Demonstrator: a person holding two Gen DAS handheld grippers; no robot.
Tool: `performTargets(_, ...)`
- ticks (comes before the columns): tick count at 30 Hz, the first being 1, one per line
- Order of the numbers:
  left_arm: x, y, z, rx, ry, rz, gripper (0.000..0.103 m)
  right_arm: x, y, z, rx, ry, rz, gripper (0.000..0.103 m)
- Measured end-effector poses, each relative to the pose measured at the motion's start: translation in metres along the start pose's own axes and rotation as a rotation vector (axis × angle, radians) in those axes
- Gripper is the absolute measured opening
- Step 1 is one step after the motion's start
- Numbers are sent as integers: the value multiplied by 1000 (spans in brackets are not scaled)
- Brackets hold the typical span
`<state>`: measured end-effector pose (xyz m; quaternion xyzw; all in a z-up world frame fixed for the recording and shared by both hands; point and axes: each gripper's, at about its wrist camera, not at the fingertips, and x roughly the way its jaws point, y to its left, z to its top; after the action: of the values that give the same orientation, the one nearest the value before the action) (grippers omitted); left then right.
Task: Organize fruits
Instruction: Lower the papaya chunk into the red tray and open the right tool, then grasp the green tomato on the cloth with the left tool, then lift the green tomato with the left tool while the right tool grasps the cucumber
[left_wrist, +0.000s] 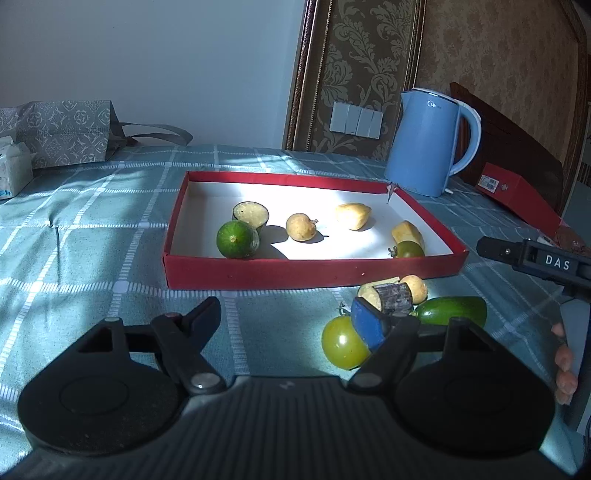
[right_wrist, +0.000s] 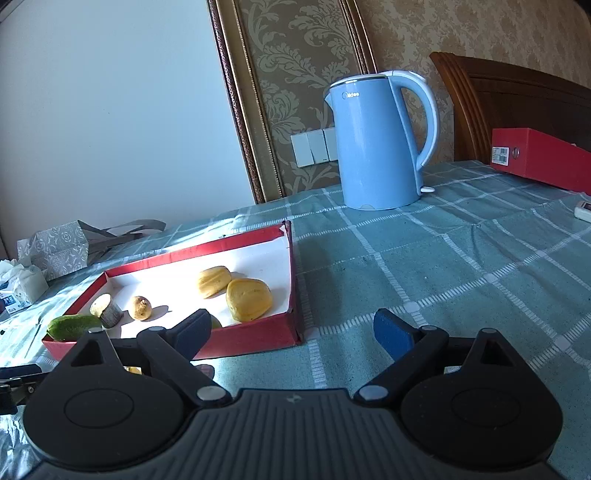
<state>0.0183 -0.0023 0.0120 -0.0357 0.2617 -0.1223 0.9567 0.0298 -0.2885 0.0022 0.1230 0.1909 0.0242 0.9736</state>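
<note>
A red tray (left_wrist: 258, 275) with a white floor lies on the checked cloth and holds several fruits: a green round one (left_wrist: 237, 239), a cut one (left_wrist: 251, 214), yellow pieces (left_wrist: 352, 215) and a small green tomato (left_wrist: 410, 250). In front of its right corner lie a yellow-green tomato (left_wrist: 341, 343), a green cucumber piece (left_wrist: 456, 311), a cut stub (left_wrist: 393, 298) and a small yellow fruit (left_wrist: 415, 288). My left gripper (left_wrist: 286, 317) is open and empty, its right finger beside the tomato. My right gripper (right_wrist: 291, 328) is open and empty, near the tray's (right_wrist: 258, 336) right corner.
A blue kettle (left_wrist: 424, 144) stands behind the tray's right corner; it also shows in the right wrist view (right_wrist: 376, 144). A red box (right_wrist: 539, 158) lies at the far right, a grey patterned bag (left_wrist: 62, 133) and tissues (left_wrist: 13, 168) at the far left.
</note>
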Motion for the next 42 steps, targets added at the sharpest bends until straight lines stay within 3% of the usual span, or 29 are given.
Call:
performTargets(5,-5,-13,-3,62,-33,-22,82,3,0,1,9,17,1,95)
performTargets(11,8,-29,-7,138,16,-7,80,3,-1,1,12,11,4,95)
performTargets(17,18,-34,-11,165,71,-5,69,1,2,1,-2,4,3,95)
performTargets(20,25,-34,-11,138,106,-4,54,2,2,1,-2,6,6,95)
performTargets(25,25,-40,-12,153,92,25,30,2,3,1,-9,6,6,95)
performTargets(30,24,-43,-13,165,78,47,30,3,4,0,-17,13,8,95)
performTargets(37,22,-30,-8,103,68,60,30,1,4,0,-26,28,35,95)
performTargets(42,23,-29,-8,105,75,61,30,-6,9,-2,-192,92,192,95)
